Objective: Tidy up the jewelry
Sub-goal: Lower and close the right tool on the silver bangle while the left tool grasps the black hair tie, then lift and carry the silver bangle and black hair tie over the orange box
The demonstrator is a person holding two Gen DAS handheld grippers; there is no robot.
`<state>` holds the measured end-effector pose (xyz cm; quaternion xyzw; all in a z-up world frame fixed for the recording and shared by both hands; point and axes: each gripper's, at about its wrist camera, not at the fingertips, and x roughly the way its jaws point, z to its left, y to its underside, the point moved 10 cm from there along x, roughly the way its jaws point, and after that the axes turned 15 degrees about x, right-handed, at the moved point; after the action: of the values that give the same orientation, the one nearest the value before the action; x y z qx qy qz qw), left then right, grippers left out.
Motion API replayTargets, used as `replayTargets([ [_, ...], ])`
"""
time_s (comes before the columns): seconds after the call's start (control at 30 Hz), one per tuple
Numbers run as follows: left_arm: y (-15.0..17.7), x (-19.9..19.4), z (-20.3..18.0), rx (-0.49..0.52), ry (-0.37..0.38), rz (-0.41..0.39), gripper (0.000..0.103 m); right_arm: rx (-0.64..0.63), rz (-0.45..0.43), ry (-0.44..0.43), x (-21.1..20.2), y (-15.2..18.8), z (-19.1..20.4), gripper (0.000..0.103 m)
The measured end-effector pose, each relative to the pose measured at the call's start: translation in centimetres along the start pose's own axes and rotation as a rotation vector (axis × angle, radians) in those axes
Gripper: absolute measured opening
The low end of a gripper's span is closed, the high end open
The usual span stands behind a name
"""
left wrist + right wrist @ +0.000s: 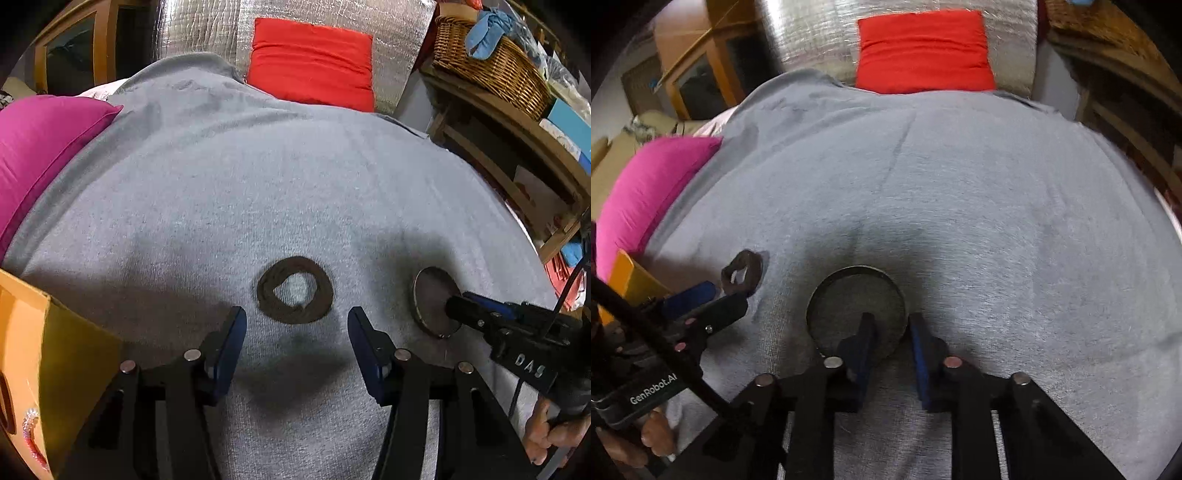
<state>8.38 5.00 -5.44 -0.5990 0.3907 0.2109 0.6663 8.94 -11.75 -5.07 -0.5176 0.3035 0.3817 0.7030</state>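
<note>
A dark braided ring-shaped bracelet point(294, 290) lies flat on the grey cloth point(258, 177), just ahead of my open, empty left gripper point(295, 325). It also shows in the right wrist view point(742, 272). A round dark metal bangle point(857, 314) lies on the cloth to its right; in the left wrist view point(430, 301) it looks like a disc. My right gripper point(892, 325) straddles the bangle's near rim, one finger inside the ring and one outside, with the jaws narrowed around it. An orange box point(40, 350) at the left holds a pink sparkly piece of jewelry point(31, 435).
A magenta pillow point(40, 147) lies at the left edge of the cloth and a red pillow point(314, 62) at the back. A wooden shelf point(517, 147) with a wicker basket point(491, 62) stands at the right.
</note>
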Motion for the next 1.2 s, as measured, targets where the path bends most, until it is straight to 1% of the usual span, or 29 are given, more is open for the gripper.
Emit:
replayTargets([
  [0.07, -0.1, 0.3, 0.1, 0.000, -0.012, 0.000, 0.060, 0.040, 0.015, -0.017, -0.2, -0.2, -0.9, 0.017],
  [0.2, -0.2, 0.9, 0.4, -0.018, -0.019, 0.004, 0.061, 0.102, 0.006, 0.000, -0.7, -1.2, -3.2, 0.017],
  [0.27, -0.5, 1.0, 0.3, -0.024, -0.010, -0.002, 0.061, 0.143, 0.017, -0.018, -0.9, -1.4, -4.1, 0.017],
  [0.33, -0.8, 1.0, -0.3, -0.013, 0.006, -0.009, 0.061, 0.173, 0.033, -0.066, -1.1, -1.5, -4.3, 0.017],
  [0.37, -0.9, 1.1, -0.4, -0.007, 0.005, -0.003, 0.059, 0.175, 0.034, -0.079, -1.3, -1.6, -4.2, 0.020],
  [0.43, -0.7, 1.2, -1.1, 0.018, 0.017, 0.009, 0.038, 0.171, 0.036, -0.101, -1.8, -1.6, -3.8, 0.027],
  [0.47, -0.7, 1.2, -1.5, 0.029, 0.024, 0.012, 0.038, 0.166, 0.042, -0.112, -2.0, -1.5, -3.6, 0.036],
  [0.5, -0.7, 1.1, -1.5, 0.044, 0.015, 0.009, 0.036, 0.158, 0.047, -0.124, -2.1, -1.4, -3.1, 0.052],
  [0.53, -0.6, 1.0, -1.5, 0.052, 0.015, 0.012, 0.033, 0.149, 0.050, -0.126, -2.0, -1.3, -2.6, 0.062],
  [0.57, -0.5, 0.9, -1.4, 0.051, 0.019, 0.011, 0.031, 0.131, 0.049, -0.123, -1.9, -1.2, -2.1, 0.070],
  [0.63, -0.4, 0.7, -1.2, 0.042, 0.028, 0.011, 0.028, 0.066, 0.035, -0.099, -1.8, -0.8, -1.0, 0.070],
  [0.73, 0.0, 0.4, -1.0, 0.045, 0.025, 0.013, 0.027, -0.008, 0.023, -0.051, -1.3, -0.2, 0.1, 0.070],
  [0.83, 0.0, 0.2, -1.0, 0.047, 0.026, 0.014, 0.024, -0.074, -0.005, 0.030, -0.4, 0.4, 0.4, 0.070],
  [0.9, 0.1, 0.0, -0.9, 0.047, 0.026, 0.014, 0.024, -0.115, -0.038, 0.085, -0.1, 0.5, 0.3, 0.065],
  [0.93, 0.0, 0.1, -1.0, 0.047, 0.027, 0.013, 0.024, -0.121, -0.050, 0.097, -0.2, 0.4, 0.3, 0.065],
  [1.1, 0.0, -0.4, -0.8, 0.044, 0.028, 0.011, 0.024, -0.088, -0.043, 0.094, -0.6, 0.2, -0.2, 0.064],
  [1.2, -0.2, -0.8, -0.9, 0.040, 0.026, 0.006, 0.024, -0.055, -0.039, 0.069, -1.3, 0.0, -0.2, 0.064],
])
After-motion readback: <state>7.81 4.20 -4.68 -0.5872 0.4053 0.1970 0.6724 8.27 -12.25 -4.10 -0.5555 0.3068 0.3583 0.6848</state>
